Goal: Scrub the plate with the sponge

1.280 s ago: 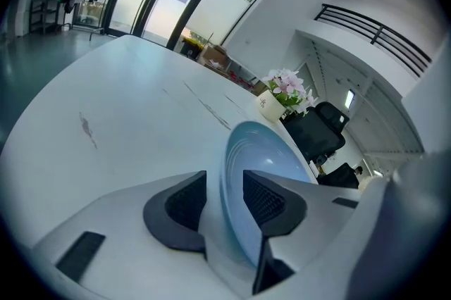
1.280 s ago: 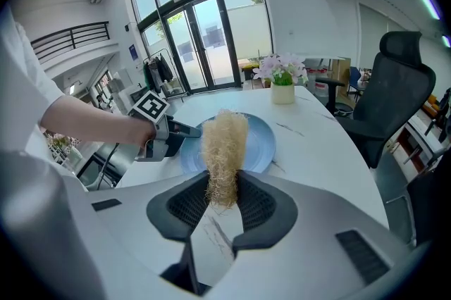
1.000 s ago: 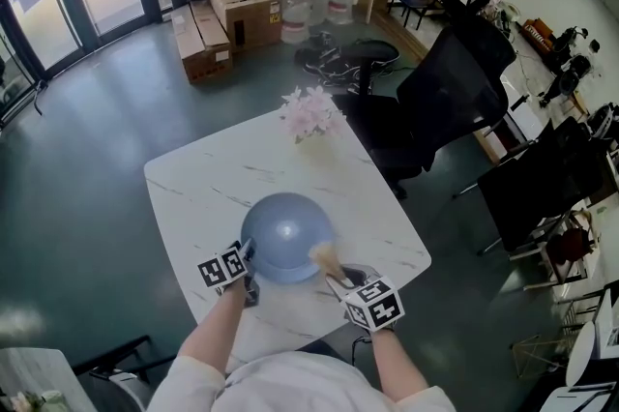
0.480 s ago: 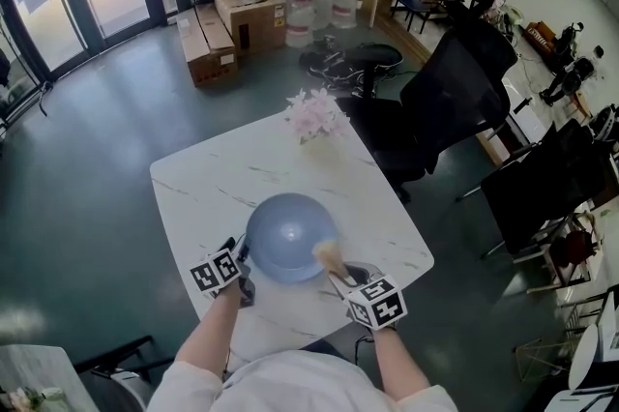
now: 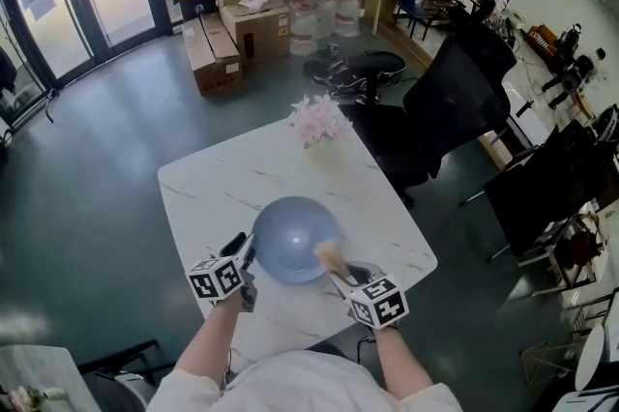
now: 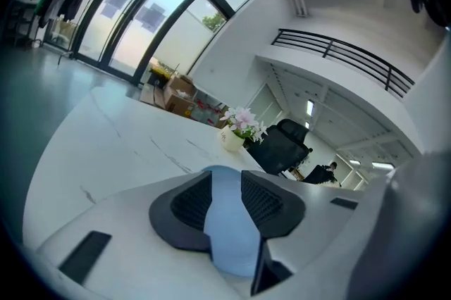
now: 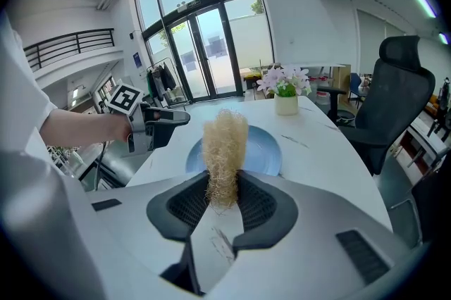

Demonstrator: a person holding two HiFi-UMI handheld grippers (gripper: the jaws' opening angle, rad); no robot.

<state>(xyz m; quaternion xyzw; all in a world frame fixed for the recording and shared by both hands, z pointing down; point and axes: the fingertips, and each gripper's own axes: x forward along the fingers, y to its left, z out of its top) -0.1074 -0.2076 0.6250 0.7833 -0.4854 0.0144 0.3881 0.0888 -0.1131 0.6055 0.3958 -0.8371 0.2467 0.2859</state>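
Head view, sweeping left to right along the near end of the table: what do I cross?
left tongs (jaws have just been closing, with the plate's rim between them) → plate → sponge → right tongs, clamped on the sponge

The plate (image 5: pixel 286 248) is pale blue and smooth, with a soft satin sheen. The sponge (image 7: pixel 224 151) is a rough tangle of straw-coloured fibres. The surface (image 5: pixel 232 178) looks like polished white marble with grey veins. The right gripper (image 7: pixel 224 198) has a matt pale-grey plastic shell and black ribbed pads (image 7: pixel 189 205). The boxes (image 5: pixel 253 28) are plain brown cardboard.
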